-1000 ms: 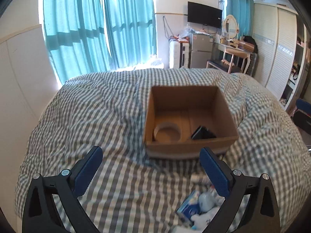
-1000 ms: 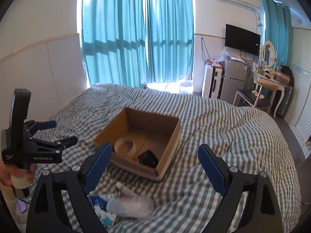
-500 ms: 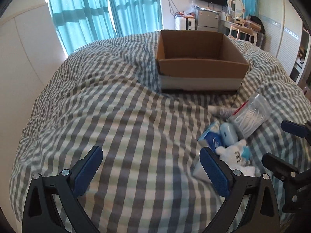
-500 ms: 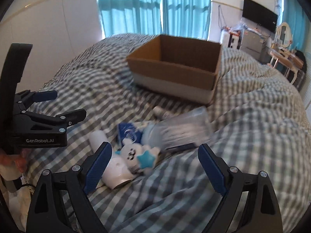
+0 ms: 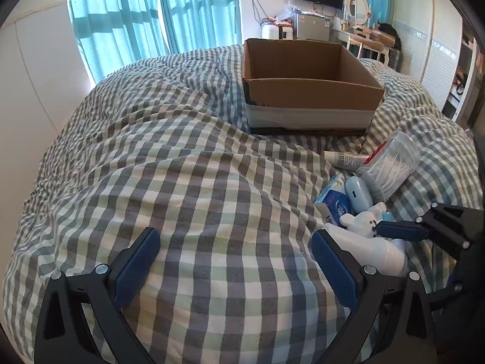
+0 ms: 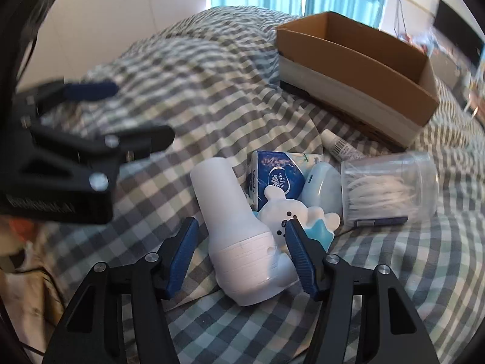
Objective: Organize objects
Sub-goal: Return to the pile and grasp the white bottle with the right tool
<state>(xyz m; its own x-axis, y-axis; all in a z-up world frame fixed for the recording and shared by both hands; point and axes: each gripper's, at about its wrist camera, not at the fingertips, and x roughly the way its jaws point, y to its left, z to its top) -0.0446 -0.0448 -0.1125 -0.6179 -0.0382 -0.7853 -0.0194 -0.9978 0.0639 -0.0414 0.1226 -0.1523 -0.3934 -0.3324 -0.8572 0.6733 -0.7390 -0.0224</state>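
A pile of small things lies on the checked bed. A white bottle (image 6: 239, 236) lies on its side between the fingers of my right gripper (image 6: 242, 244), which is open around it, pads apart from its sides. Beside it are a white plush toy (image 6: 288, 212), a blue tissue pack (image 6: 277, 179), a pale blue case (image 6: 321, 188), a clear jar of cotton swabs (image 6: 388, 188) and a small tube (image 6: 339, 147). A cardboard box (image 5: 309, 91) stands beyond. My left gripper (image 5: 233, 261) is open and empty over bare bedding, left of the pile (image 5: 357, 212).
The left gripper's black body (image 6: 75, 157) sits close on the left in the right wrist view. Teal curtains (image 5: 151, 15), a wall (image 5: 30, 75) on the left, and a desk and wardrobe (image 5: 430, 54) at the right edge the bed.
Both grippers have come down low toward the bed. My right gripper has narrowed and moved in around the white bottle. The box's inside has dropped out of sight.
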